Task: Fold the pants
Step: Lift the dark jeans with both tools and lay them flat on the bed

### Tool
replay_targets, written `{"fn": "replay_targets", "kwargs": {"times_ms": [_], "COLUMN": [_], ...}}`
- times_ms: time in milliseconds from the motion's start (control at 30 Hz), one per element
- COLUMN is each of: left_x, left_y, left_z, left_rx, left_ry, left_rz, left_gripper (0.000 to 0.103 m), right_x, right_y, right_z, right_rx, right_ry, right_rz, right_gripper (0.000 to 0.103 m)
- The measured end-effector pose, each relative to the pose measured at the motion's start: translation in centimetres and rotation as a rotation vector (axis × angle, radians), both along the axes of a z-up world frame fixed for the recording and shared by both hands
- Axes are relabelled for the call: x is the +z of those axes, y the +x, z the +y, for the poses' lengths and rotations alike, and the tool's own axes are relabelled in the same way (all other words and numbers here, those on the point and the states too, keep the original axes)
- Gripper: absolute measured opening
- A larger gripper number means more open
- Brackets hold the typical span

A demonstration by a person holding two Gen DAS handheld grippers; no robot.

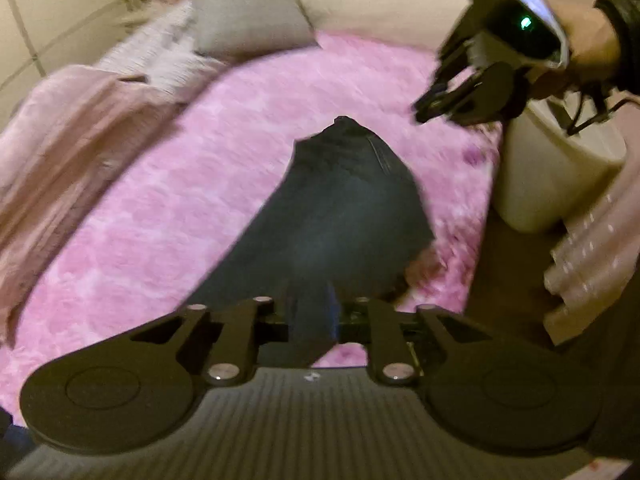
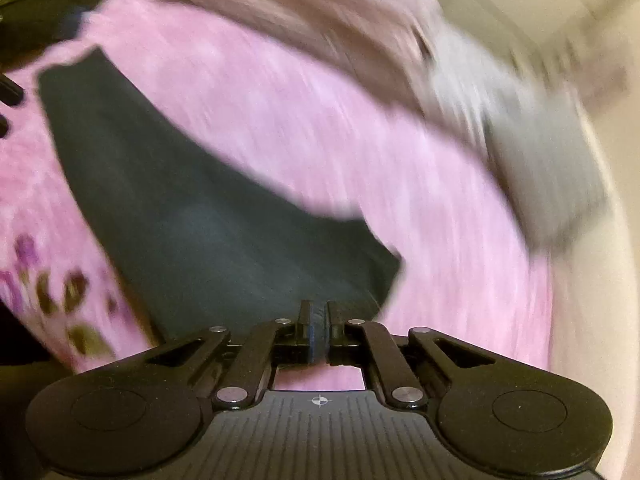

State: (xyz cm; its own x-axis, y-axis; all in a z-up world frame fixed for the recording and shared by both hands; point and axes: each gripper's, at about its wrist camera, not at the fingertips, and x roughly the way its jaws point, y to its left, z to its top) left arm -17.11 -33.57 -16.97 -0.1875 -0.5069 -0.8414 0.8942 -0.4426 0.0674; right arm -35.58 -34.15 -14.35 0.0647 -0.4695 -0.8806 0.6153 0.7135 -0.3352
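Note:
Dark blue jeans (image 1: 340,208) lie spread on a fluffy pink blanket (image 1: 160,220). One narrow end of them runs down between the fingers of my left gripper (image 1: 314,320), whose jaws stand a little apart around the cloth. In the right wrist view the jeans (image 2: 180,200) lie just beyond my right gripper (image 2: 318,316), which is shut with its pads together. From the left wrist view that right gripper (image 1: 424,110) hangs in the air at the upper right, held by a hand (image 1: 592,48), with nothing hanging from it. Both views are blurred.
A grey pillow (image 1: 248,12) and a dusty-pink throw (image 1: 60,140) lie along the far and left sides of the bed. A white round container (image 1: 560,180) stands off the right edge of the pink blanket (image 2: 320,120). A cream wall lies beyond.

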Motion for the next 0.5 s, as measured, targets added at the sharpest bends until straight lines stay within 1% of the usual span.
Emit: {"fn": "replay_targets", "kwargs": {"times_ms": [33,67,100,133,167,200,233,267,367,400,433,467,500], "left_x": [-0.5,-1.0,-1.4,-1.8,-2.4,-2.8,-2.9,-3.7,-6.1,-7.2,-7.6,-8.7,-9.6], "left_y": [0.6,0.5,0.4,0.4,0.9,1.4,2.0,2.9,4.7,5.6,5.9,6.7,7.4], "left_z": [-0.8,-1.3,-1.5,-1.9,-2.7,-3.2,-2.9,-3.9,-6.8,-7.9,-8.4,-9.4,-10.3], "left_rx": [-0.005,-0.008,-0.010,-0.014,-0.021,-0.028,-0.033,-0.034,-0.033,-0.037,-0.043,-0.045,-0.043], "left_ry": [0.014,0.028,0.039,0.046,0.052,0.050,0.048,0.048,0.047,0.040,0.036,0.039,0.047], "left_rz": [0.001,-0.001,-0.005,-0.017,-0.035,-0.052,-0.065,-0.075,-0.088,-0.099,-0.111,-0.126,-0.133], "left_gripper": [0.024,0.024,0.027,0.030,0.032,0.035,0.039,0.042,0.049,0.053,0.055,0.056,0.058], "right_x": [-0.4,-0.7,-0.7,-0.8,-0.6,-0.1,0.3,0.5,-0.3,-0.3,-0.6,-1.4,-3.2], "right_y": [-1.5,-3.2,-4.5,-5.3,-5.0,-5.2,-5.1,-5.3,-4.4,-4.3,-4.0,-3.8,-3.3], "right_z": [0.0,-0.1,-0.5,-0.6,-0.3,-0.2,0.0,-0.4,-2.2,-2.7,-3.5,-4.6,-5.3], "right_rx": [-0.047,-0.092,-0.132,-0.165,-0.189,-0.213,-0.230,-0.240,-0.227,-0.201,-0.164,-0.131,-0.105], "right_ry": [0.023,0.039,0.057,0.064,0.062,0.058,0.059,0.067,0.064,0.060,0.054,0.051,0.055], "right_rz": [-0.010,-0.025,-0.042,-0.054,-0.065,-0.083,-0.102,-0.114,-0.106,-0.107,-0.111,-0.107,-0.104], "right_gripper": [0.002,0.007,0.020,0.028,0.047,0.056,0.057,0.057,0.057,0.057,0.058,0.059,0.060]}}
